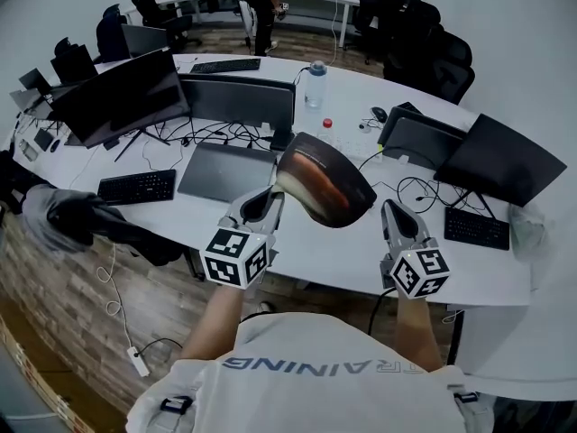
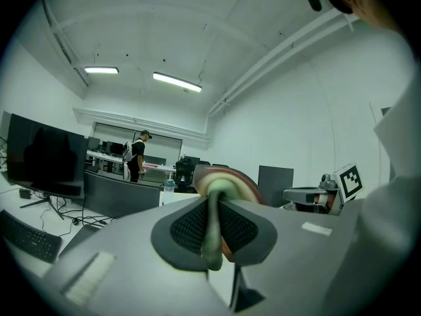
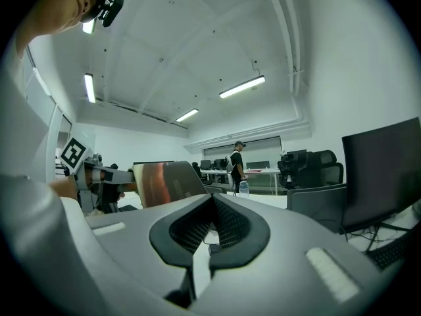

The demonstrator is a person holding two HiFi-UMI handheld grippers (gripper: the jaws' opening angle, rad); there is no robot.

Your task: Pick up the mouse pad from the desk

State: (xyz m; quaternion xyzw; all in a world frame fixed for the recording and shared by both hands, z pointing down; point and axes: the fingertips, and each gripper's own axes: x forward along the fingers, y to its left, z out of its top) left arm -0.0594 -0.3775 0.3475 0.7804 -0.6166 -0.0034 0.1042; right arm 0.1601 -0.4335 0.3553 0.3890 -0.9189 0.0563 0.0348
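White desk [image 1: 306,253] lies below both claws; left gripper [image 1: 269,200] clamps the curled mouse pad [image 1: 326,180] by its edge; right gripper [image 1: 393,211] beside it is closed, empty

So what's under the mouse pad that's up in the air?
Only bare white desk shows below the mouse pad, held up by the left claw. The pad covers the desk patch behind it, so that part stays hidden.

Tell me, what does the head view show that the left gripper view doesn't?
Only the head view: the left gripper from outside, with its marker cube, and the wood floor under the desk. Only the left gripper view: ceiling lights, and its jaws shut on the mouse pad's edge, close up. Both: the mouse pad off the desk, a water bottle, a standing person.
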